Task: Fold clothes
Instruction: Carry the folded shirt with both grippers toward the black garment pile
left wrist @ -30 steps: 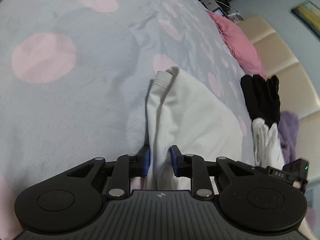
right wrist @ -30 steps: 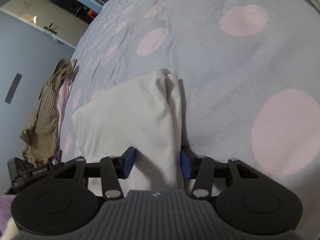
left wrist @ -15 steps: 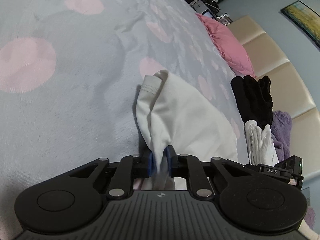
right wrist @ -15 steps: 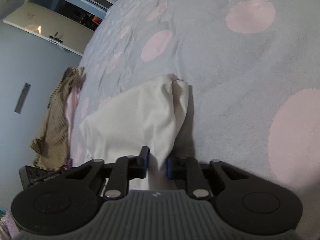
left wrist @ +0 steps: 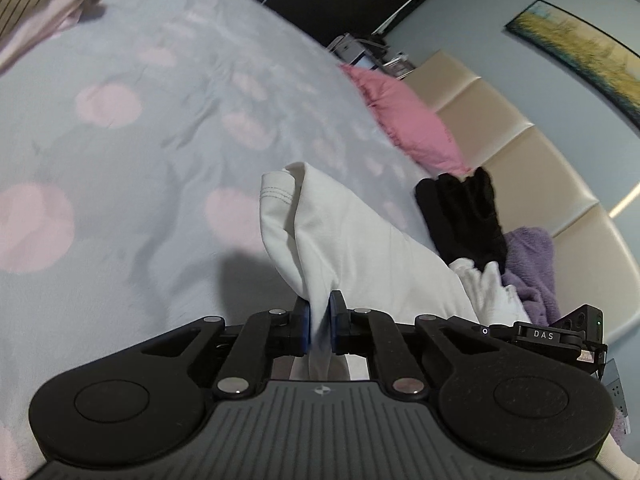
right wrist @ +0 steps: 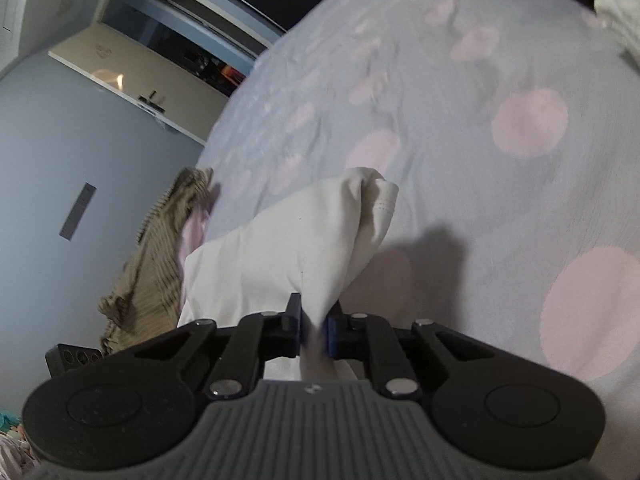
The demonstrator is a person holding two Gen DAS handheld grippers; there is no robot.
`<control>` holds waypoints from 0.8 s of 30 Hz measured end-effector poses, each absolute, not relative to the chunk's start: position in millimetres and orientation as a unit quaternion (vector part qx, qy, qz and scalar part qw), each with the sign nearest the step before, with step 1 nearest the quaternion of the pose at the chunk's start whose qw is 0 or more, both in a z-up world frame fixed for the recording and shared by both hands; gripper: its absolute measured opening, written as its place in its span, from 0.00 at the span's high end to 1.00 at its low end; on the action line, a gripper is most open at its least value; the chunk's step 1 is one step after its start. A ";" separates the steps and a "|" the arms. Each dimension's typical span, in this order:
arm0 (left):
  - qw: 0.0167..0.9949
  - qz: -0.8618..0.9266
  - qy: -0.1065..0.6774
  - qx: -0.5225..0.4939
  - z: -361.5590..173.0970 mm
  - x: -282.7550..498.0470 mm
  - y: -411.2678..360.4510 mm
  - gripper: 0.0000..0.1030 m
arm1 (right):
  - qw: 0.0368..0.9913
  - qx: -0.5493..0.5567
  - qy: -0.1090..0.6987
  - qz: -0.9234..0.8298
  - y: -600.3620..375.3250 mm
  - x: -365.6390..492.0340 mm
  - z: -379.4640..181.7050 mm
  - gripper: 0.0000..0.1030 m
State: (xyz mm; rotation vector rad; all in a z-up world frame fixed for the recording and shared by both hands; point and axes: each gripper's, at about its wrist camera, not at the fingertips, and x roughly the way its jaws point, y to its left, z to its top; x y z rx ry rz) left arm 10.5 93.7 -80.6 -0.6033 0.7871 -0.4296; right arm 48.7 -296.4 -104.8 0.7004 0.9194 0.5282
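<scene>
Moved: you are lifting the white garment higher off the bed than before.
Left gripper: clamping its edge.
Right gripper: pinching the other edge.

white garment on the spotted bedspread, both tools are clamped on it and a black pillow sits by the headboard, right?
Not quite: the pillow is pink, as the left wrist view shows. Both the left tool and right tool are clamped on the white garment.
</scene>
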 end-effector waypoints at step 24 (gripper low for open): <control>0.753 -0.423 0.379 -0.332 -27.0 115.8 -187.7 0.93 | 0.874 0.266 0.386 0.130 -588.7 35.3 64.5 0.87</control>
